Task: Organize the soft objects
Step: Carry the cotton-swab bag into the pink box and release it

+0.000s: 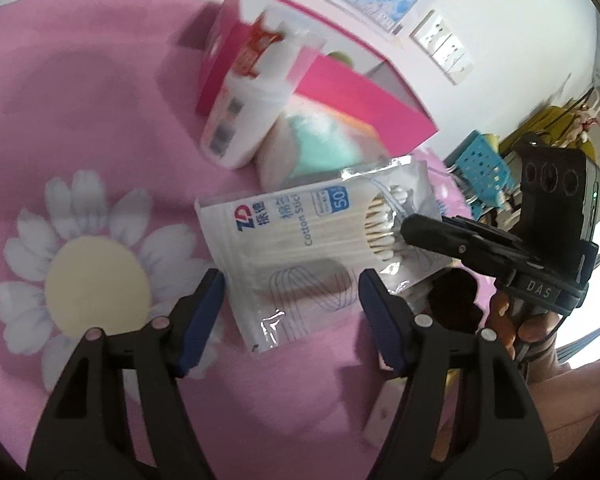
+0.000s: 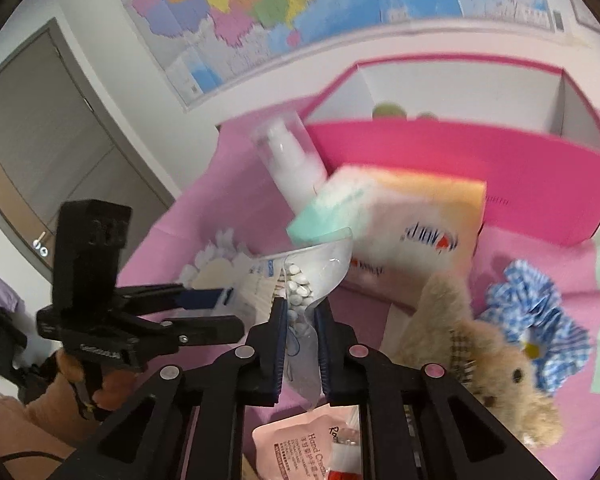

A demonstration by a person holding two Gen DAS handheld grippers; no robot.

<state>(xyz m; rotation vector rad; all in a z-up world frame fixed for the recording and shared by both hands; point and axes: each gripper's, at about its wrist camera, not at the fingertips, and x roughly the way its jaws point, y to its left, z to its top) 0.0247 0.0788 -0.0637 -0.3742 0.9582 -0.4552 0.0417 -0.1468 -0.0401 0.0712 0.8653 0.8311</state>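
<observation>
On the left of the pink cloth (image 1: 112,128), beside its printed daisy (image 1: 96,280), our left gripper (image 1: 292,304) hangs with its blue pads spread, one on either side of the near end of the cotton swab packet (image 1: 300,240); neither pad presses the film. The packet lies across the middle of the cloth, in front of the white spray bottle (image 1: 244,120) and the tissue pack (image 2: 412,220), which rest against the open pink box (image 2: 500,160) at the far edge.

Further right, our right gripper (image 2: 302,320) has its fingers pressed onto the clear end of the packet, where the swab tips show, and only that thin film sits between them.

Toward the right edge of the cloth lie the teddy bear (image 2: 492,356) and the blue gingham scrunchie (image 2: 540,312), with a hand cream sachet (image 2: 300,452) close under the right gripper.

The risk, as we judge it, is the slick film sliding out of so narrow a pinch once the packet hangs by one end. The drooping end could also catch the bottle or the box rim and knock the bottle over.
</observation>
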